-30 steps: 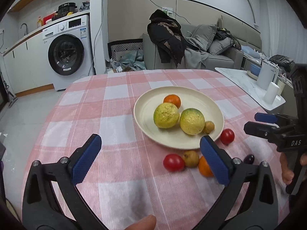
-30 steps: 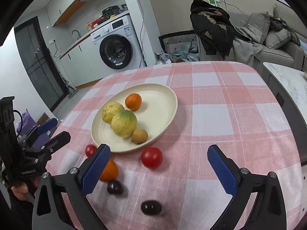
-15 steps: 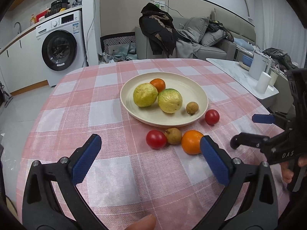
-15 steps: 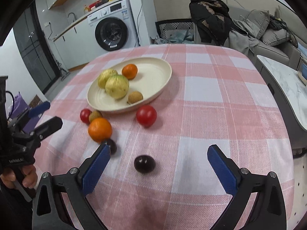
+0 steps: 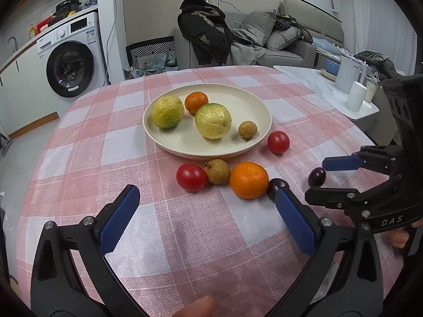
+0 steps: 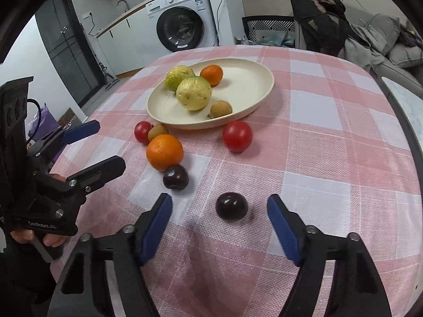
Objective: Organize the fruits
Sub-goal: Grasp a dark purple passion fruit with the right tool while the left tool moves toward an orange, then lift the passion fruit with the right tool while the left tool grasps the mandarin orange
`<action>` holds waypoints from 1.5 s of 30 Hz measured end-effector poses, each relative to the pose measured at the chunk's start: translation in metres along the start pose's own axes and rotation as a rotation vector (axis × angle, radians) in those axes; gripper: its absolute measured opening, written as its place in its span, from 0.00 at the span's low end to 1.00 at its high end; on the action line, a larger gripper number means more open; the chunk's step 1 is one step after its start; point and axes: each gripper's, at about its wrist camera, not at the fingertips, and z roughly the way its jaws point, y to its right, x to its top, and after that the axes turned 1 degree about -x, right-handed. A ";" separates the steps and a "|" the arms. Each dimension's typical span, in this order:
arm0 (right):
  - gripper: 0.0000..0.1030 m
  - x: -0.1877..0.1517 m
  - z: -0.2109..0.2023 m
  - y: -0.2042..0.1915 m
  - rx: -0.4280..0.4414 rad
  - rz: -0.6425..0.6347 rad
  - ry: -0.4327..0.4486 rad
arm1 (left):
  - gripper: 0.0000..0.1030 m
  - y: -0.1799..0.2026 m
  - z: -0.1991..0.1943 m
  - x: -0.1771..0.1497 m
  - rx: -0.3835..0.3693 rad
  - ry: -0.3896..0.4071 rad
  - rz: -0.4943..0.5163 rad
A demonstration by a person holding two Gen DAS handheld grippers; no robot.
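- Partly done, by the look of it: a cream plate (image 6: 260,96) on a pink checked tablecloth (image 6: 330,163) already holds two yellow-green fruits, a small orange and a little brown fruit.
- Left on the cloth — two red tomatoes, a brown fruit, a larger orange (image 6: 164,152) and two dark plums.
- The right gripper (image 6: 219,215) is spread wide, empty; the nearer plum (image 6: 231,206) sits between its fingertips, touching neither.
- The left gripper (image 5: 205,216) is also spread and empty, short of the orange.
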 end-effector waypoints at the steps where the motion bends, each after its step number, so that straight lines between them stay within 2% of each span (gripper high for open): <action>1: 0.65 0.000 0.001 0.000 0.007 0.000 -0.007 | 0.99 0.000 0.001 0.000 0.003 -0.002 0.001; 6: 0.62 -0.001 0.004 0.000 0.025 -0.001 -0.019 | 0.99 -0.001 0.005 0.000 0.001 -0.013 -0.002; 9: 0.57 -0.001 0.003 0.002 0.023 0.003 -0.017 | 0.99 -0.002 0.008 -0.001 0.005 -0.022 -0.002; 17: 0.40 0.000 0.004 0.003 -0.007 -0.007 -0.015 | 0.99 -0.006 0.014 -0.002 -0.007 -0.035 -0.023; 19: 0.38 0.000 0.005 0.002 -0.014 -0.012 -0.015 | 0.99 -0.006 0.015 -0.002 -0.010 -0.038 -0.025; 23: 0.26 0.000 0.005 0.004 -0.042 -0.011 -0.010 | 0.99 -0.008 0.016 -0.002 -0.012 -0.041 -0.036; 29: 0.26 0.002 -0.002 0.006 -0.031 -0.005 0.024 | 0.99 -0.010 0.020 -0.002 -0.018 -0.050 -0.072; 41: 0.26 0.007 -0.013 0.008 -0.030 0.012 0.078 | 0.99 -0.007 0.037 0.006 0.020 -0.092 -0.194; 44: 0.26 0.008 -0.016 0.010 -0.028 0.021 0.089 | 0.90 -0.008 0.043 0.010 0.007 -0.110 -0.252; 45: 0.26 0.008 -0.018 0.011 -0.027 0.021 0.093 | 0.84 -0.007 0.046 0.011 -0.004 -0.124 -0.264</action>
